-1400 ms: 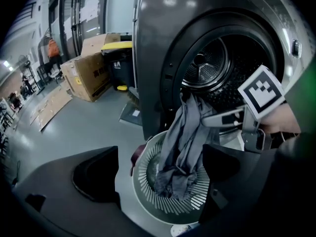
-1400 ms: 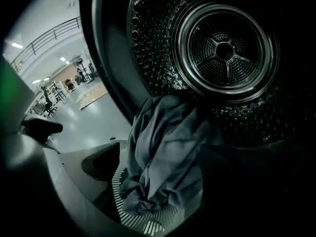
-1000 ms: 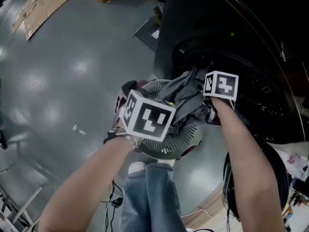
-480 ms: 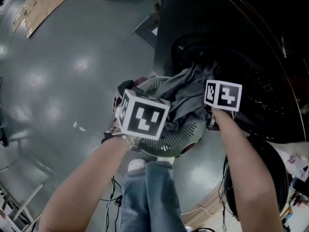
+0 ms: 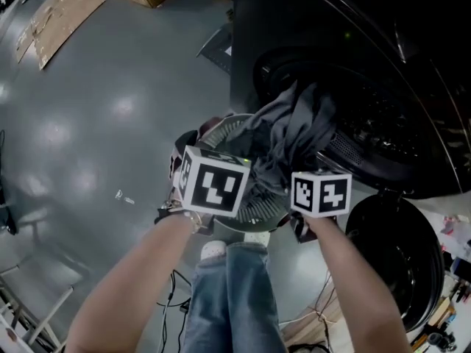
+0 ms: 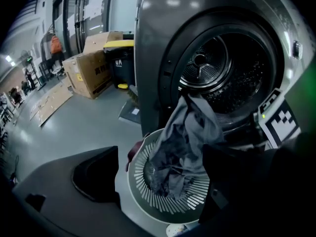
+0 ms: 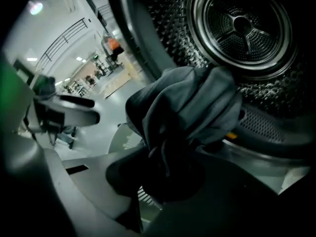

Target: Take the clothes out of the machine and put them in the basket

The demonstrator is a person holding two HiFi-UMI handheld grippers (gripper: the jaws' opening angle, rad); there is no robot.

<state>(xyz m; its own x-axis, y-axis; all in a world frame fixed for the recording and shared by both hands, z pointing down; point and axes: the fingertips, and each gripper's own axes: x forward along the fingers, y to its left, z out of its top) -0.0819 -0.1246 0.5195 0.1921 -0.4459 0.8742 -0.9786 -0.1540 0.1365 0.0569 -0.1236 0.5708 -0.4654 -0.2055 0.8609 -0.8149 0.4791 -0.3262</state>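
Basket (image 6: 148,184) in front of machine (image 6: 158,33), clothes (image 6: 192,127) hanging into basket

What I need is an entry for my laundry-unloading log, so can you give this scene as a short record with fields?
machine: dark front loader, door open, drum looks empty
grey garment: hangs from the machine's opening down into the basket
basket: round, slatted, on the floor below the opening
right gripper: jaws have just been closing, now shut on a bunched fold of the grey garment
left gripper: jaws apart, holding nothing, over the basket
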